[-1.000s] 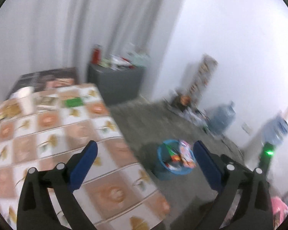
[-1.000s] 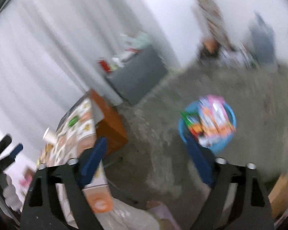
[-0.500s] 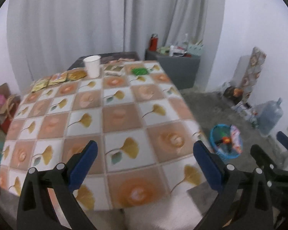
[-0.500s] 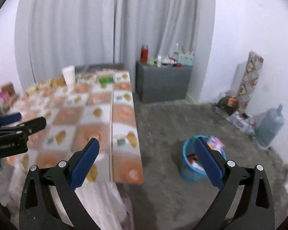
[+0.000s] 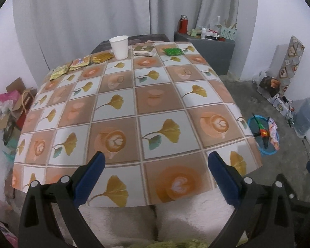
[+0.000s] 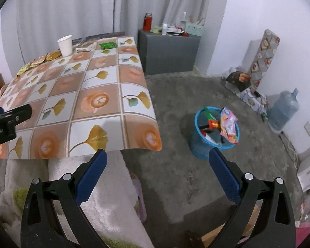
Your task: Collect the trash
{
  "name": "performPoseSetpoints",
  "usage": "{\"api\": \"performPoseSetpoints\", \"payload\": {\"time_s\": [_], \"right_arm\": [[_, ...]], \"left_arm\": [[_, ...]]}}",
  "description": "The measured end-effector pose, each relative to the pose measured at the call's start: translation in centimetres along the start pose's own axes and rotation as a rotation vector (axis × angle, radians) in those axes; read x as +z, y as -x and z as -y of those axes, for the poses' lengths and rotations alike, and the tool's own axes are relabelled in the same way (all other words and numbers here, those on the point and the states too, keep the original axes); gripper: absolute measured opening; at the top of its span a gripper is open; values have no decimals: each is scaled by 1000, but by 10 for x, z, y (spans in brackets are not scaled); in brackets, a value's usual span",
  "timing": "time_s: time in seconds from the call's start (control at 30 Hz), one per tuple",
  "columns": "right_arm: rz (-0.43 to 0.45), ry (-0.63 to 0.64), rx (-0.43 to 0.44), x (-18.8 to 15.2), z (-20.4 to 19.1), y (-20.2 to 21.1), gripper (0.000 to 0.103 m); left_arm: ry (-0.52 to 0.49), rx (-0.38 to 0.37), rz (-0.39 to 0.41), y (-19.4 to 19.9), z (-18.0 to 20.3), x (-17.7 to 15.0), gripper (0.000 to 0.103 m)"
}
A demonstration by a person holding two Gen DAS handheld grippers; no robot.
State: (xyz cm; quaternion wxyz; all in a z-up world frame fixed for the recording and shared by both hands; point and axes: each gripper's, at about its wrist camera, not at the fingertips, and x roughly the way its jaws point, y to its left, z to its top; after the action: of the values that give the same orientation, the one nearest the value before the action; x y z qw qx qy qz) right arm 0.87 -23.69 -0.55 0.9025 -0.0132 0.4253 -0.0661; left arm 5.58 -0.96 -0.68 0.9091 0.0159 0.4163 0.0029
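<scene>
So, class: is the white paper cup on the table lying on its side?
No, the white paper cup stands upright near the far edge of the table, open end up.

Both views are swinging away from the blue trash basket (image 6: 216,133) on the floor; the left claw (image 5: 154,177) is now facing the bench (image 5: 134,107) squarely.

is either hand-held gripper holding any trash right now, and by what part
Nothing is held. The left hand-held gripper and the right hand-held gripper are both open and empty.
</scene>
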Motion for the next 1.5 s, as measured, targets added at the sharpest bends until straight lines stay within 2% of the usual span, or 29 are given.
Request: {"api": "performPoseSetpoints", "payload": {"time_s": [0.27, 0.53, 1.1, 1.5], "right_arm": [[0, -37, -25, 0, 10, -1, 95], [14, -46, -42, 4, 19, -1, 95], [30, -57, -83, 6, 35, -1, 95], [29, -57, -84, 6, 34, -1, 95]], "left_arm": [[-33, 52, 31, 5, -7, -2, 98], [-33, 66, 36, 6, -9, -3, 98], [-55, -13, 58, 13, 22, 4, 98], [-54, -33, 45, 12, 26, 2, 98]]}}
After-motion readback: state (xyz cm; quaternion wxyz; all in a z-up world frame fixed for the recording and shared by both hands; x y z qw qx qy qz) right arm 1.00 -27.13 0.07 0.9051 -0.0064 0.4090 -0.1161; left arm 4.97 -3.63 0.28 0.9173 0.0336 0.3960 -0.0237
